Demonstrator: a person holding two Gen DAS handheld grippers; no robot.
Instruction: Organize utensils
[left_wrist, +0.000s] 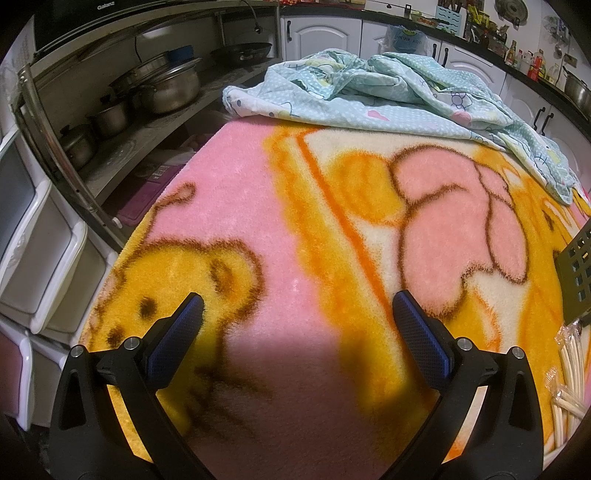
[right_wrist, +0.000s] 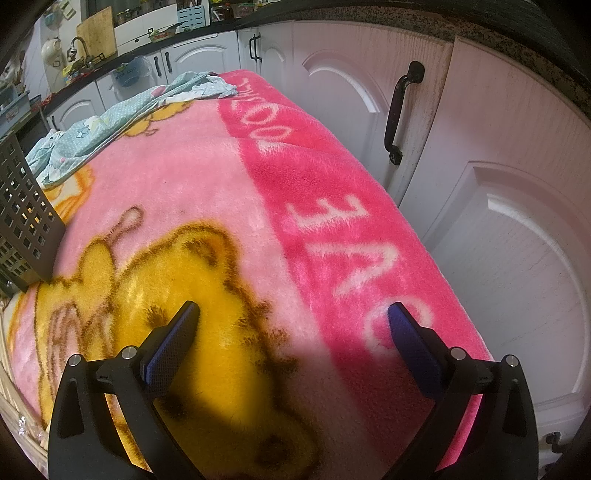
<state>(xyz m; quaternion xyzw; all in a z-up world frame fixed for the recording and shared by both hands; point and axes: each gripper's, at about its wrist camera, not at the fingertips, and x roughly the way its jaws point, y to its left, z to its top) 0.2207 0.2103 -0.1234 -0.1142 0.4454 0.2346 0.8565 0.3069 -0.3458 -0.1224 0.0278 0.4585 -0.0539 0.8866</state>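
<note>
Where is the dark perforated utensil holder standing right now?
The dark perforated utensil holder stands on the pink and yellow fleece blanket at the right wrist view's left edge; the left wrist view shows it at far right, above the wrapped chopsticks.

You are in a home kitchen: steel pots (left_wrist: 168, 90) crowd an open metal shelf (left_wrist: 122, 147), white cabinet doors (right_wrist: 517, 229) with dark handles (right_wrist: 400, 110) run under a dark countertop (left_wrist: 535, 79) lined with sauce bottles (left_wrist: 532, 62), beside a faucet (right_wrist: 79, 46).

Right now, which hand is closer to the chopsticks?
Probably the left gripper: its view shows wrapped chopsticks just right of its open fingers. The right gripper, also open, sees only the perforated holder.
</note>
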